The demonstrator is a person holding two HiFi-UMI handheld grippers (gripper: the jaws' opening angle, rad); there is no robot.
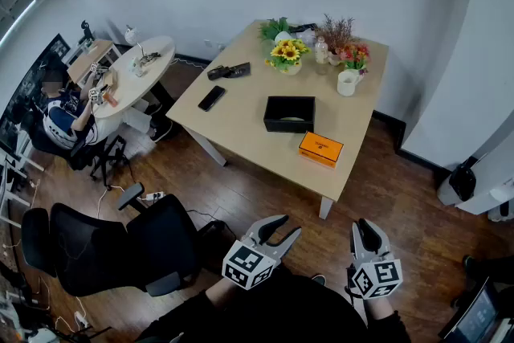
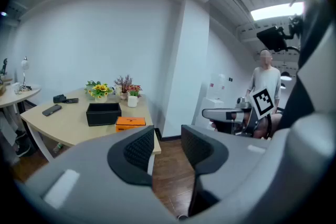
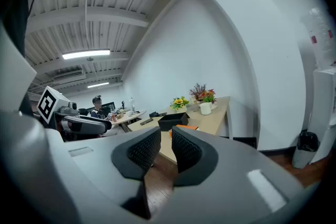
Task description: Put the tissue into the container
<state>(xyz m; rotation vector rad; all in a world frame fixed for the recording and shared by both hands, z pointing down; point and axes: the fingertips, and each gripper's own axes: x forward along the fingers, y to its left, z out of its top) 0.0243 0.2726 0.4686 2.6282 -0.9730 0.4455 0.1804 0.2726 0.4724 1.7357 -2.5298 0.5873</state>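
A black open container (image 1: pixel 277 124) stands on the light wooden table (image 1: pixel 241 120), with an orange box (image 1: pixel 321 148) just in front of it. Something pale lies inside the container; I cannot tell what it is. No loose tissue shows. Both grippers hang over the floor, well short of the table. My left gripper (image 1: pixel 283 227) (image 2: pixel 168 140) has its jaws apart with nothing between them. My right gripper (image 1: pixel 366 227) (image 3: pixel 166 145) has its jaws almost together, only a thin slit, and is empty. The container (image 2: pixel 103 114) (image 3: pixel 172 121) lies ahead in both gripper views.
Flowers (image 1: pixel 288 54), a white mug (image 1: pixel 347 82), a phone (image 1: pixel 211 98) and a remote (image 1: pixel 229 71) share the table. A black office chair (image 1: pixel 120 249) stands left of me. A person sits at a round table (image 1: pixel 148 60) at far left. Another person (image 2: pixel 265 86) stands behind.
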